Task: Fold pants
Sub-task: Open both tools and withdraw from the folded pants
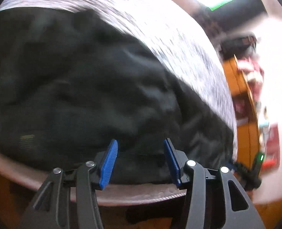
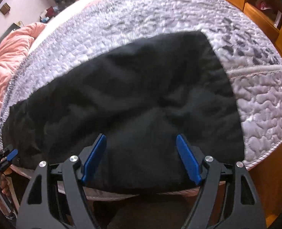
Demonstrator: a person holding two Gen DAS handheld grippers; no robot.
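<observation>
The pants (image 2: 125, 99), black and rumpled, are spread flat across the near part of a mattress (image 2: 160, 13), with their near edge lying along the mattress edge and one far corner seen toward the upper right in the right wrist view. In the left wrist view the pants (image 1: 80, 87) fill most of the frame, though that picture is smeared by motion blur. The right tongs (image 2: 141, 158) are held open, the blue pads (image 2: 94, 158) set wide apart just above the near edge of the cloth; nothing is gripped between them. The left tongs (image 1: 141, 164) are likewise open over the near hem, with their pads (image 1: 109, 165) apart and no cloth pinched between them. In the right wrist view the left tongs (image 2: 6, 159) are also glimpsed at the far left edge, beside the left end of the pants; in the left wrist view part of the right tongs (image 1: 243, 171) is seen blurred at the right. The mattress is covered in a quilted grey-white fabric with darker patches. A pink blanket (image 2: 5, 57) is bunched at the left of the mattress. Orange wooden shelves (image 2: 255, 2) stand beyond the right side of the bed, with small things on them that are too blurred to name.
</observation>
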